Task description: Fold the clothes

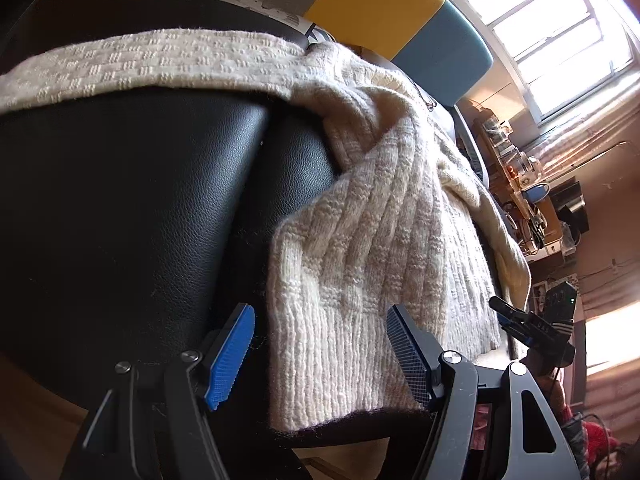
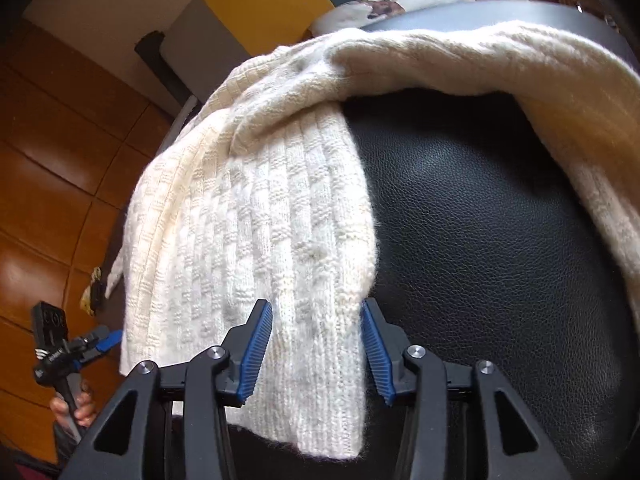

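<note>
A cream knit sweater (image 1: 360, 248) is draped over a black leather seat (image 1: 132, 208). One ribbed end hangs toward me in the left wrist view. My left gripper (image 1: 324, 356) is open, and that ribbed end lies between its blue pads (image 1: 232, 360) without being pinched. In the right wrist view another part of the sweater (image 2: 256, 216) hangs down the black leather seat (image 2: 480, 240). My right gripper (image 2: 317, 350) is open around its ribbed end, with the pads close to the fabric's edges. Each gripper also shows in the other's view: the right gripper (image 1: 532, 324) and the left gripper (image 2: 84, 350).
A yellow and blue panel (image 1: 400, 16) stands behind the seat. A bright window (image 1: 560, 32) and a cluttered shelf (image 1: 516, 184) are at the right. Brown wood panelling (image 2: 60, 160) fills the left of the right wrist view, where a hand (image 2: 76, 404) holds the left gripper's handle.
</note>
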`<move>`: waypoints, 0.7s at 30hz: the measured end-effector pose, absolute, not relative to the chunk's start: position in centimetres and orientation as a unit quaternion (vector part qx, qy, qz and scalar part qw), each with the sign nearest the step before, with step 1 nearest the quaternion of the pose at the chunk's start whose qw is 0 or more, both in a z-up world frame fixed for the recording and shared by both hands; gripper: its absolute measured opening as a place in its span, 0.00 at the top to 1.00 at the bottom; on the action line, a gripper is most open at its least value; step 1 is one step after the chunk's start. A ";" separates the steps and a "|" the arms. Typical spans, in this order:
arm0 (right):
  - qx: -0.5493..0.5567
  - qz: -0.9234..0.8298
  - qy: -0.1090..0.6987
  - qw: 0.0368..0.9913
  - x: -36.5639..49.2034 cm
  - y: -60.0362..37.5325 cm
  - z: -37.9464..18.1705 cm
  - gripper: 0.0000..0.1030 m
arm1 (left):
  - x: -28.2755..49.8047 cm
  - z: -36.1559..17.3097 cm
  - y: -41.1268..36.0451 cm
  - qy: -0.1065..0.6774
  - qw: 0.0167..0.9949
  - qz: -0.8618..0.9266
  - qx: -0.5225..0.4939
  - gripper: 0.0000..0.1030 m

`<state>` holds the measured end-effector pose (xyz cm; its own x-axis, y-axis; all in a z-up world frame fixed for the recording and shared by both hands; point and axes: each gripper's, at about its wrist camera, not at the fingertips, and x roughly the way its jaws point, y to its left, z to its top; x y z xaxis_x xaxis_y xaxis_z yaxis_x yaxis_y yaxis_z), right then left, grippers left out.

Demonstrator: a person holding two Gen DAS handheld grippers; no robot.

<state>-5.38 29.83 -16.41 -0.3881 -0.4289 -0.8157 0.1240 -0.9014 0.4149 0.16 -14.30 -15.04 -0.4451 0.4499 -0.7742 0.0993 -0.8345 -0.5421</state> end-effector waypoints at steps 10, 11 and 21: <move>0.494 -0.836 0.220 0.096 -1.9 23.3 -12.3 0.90 | 1.2 -14.7 -14.3 -0.262 0.109 0.811 -0.511 0.32; 0.498 -0.836 0.213 0.084 -1.6 24.3 -11.9 0.90 | 1.3 -14.5 -14.4 -0.260 0.110 0.813 -0.509 0.32; 0.524 -0.849 0.057 0.045 0.3 31.8 -12.7 0.79 | -1.2 -15.4 -15.3 -0.310 0.124 0.792 -0.511 0.28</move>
<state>0.33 31.76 -12.71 -0.4469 -0.0171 -0.8944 0.1371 -0.9893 -0.0495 -1.16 -15.30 -15.38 -0.4473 0.5140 -0.7320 0.1203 -0.7764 -0.6187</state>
